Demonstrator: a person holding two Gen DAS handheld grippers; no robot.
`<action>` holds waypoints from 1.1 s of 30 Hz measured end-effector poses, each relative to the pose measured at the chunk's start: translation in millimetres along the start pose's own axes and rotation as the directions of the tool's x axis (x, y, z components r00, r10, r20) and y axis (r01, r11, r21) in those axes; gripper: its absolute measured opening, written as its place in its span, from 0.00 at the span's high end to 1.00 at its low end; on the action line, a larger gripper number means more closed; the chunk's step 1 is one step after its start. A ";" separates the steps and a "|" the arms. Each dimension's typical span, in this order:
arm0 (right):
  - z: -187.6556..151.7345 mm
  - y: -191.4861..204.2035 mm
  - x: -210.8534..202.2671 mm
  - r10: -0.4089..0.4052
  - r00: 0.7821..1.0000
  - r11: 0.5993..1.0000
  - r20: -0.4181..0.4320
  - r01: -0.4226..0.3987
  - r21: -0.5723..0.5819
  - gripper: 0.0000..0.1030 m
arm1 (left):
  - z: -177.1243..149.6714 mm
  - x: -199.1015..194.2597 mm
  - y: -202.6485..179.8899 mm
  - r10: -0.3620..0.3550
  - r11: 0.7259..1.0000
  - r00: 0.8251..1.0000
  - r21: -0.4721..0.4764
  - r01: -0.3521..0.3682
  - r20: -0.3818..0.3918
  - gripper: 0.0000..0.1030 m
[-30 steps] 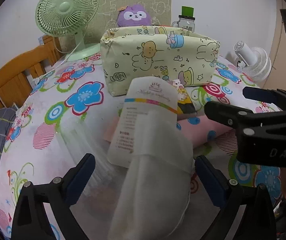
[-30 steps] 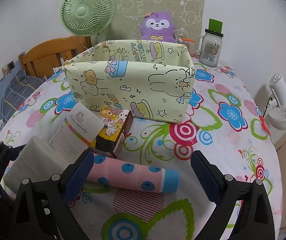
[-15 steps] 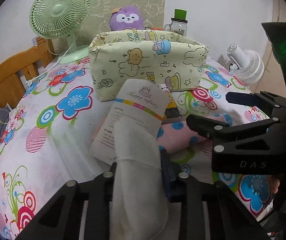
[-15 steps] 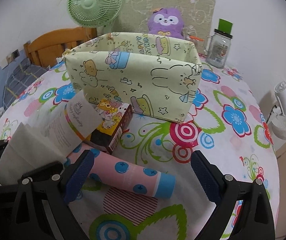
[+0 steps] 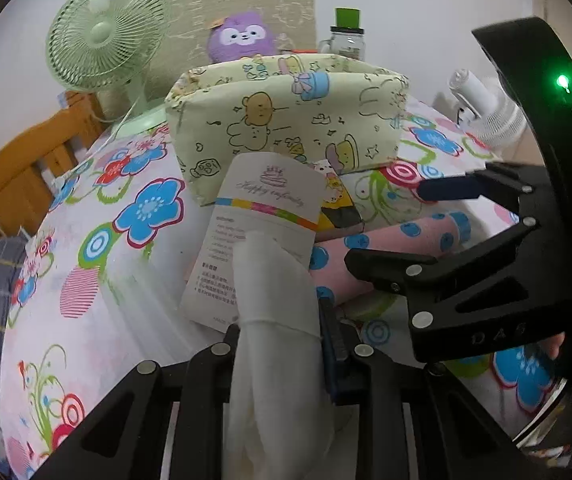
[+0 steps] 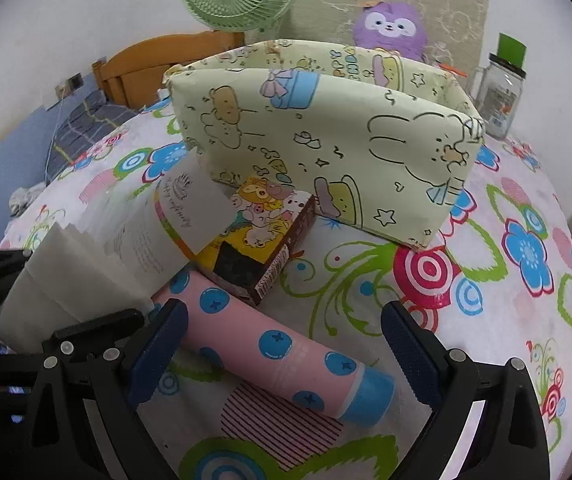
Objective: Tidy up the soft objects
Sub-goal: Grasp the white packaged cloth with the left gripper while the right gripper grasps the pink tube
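Left gripper [image 5: 282,344] was clamped on the white cloth pack [image 5: 274,300], low over the tablecloth [image 5: 86,304]; pink dotted tube [image 6: 270,348] and cartoon box [image 6: 262,236] lay unsorted between the right gripper's [image 6: 282,354] wide-open jaws; fabric bin [image 6: 325,140] behind looked unfilled, so most sorting remained

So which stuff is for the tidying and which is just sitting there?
For the job: white packet, pink tube, cartoon box, fabric bin, left claw, right claw.
Just lying about: green fan, purple plush, jar, white fan.
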State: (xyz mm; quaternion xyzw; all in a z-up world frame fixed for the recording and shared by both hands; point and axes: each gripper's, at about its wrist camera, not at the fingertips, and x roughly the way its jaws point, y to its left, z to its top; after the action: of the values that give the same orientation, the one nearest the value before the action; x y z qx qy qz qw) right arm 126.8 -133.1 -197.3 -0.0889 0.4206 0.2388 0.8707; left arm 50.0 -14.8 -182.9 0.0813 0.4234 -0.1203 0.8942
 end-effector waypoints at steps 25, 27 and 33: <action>-47.3 17.4 -46.0 0.036 0.999 0.998 -0.006 -0.035 0.042 0.67 | -7.4 -7.5 -18.4 -0.033 0.999 0.999 0.003 0.033 -0.012 0.78; -48.0 15.6 -52.2 0.022 1.000 0.997 0.013 -0.023 0.080 0.67 | -6.8 -8.3 -19.4 -0.032 0.999 0.999 -0.012 0.032 -0.011 0.80; -46.6 25.9 -62.4 -0.014 0.999 0.995 0.042 0.009 0.104 0.67 | -4.7 -17.6 -18.5 -0.046 0.998 0.999 -0.044 0.046 0.005 0.81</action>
State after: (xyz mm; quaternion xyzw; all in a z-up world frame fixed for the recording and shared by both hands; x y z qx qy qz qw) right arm 48.7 -148.5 -177.1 -0.0410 0.4133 0.2136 0.8842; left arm 30.5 -28.8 -173.0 0.0517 0.4260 -0.1318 0.8936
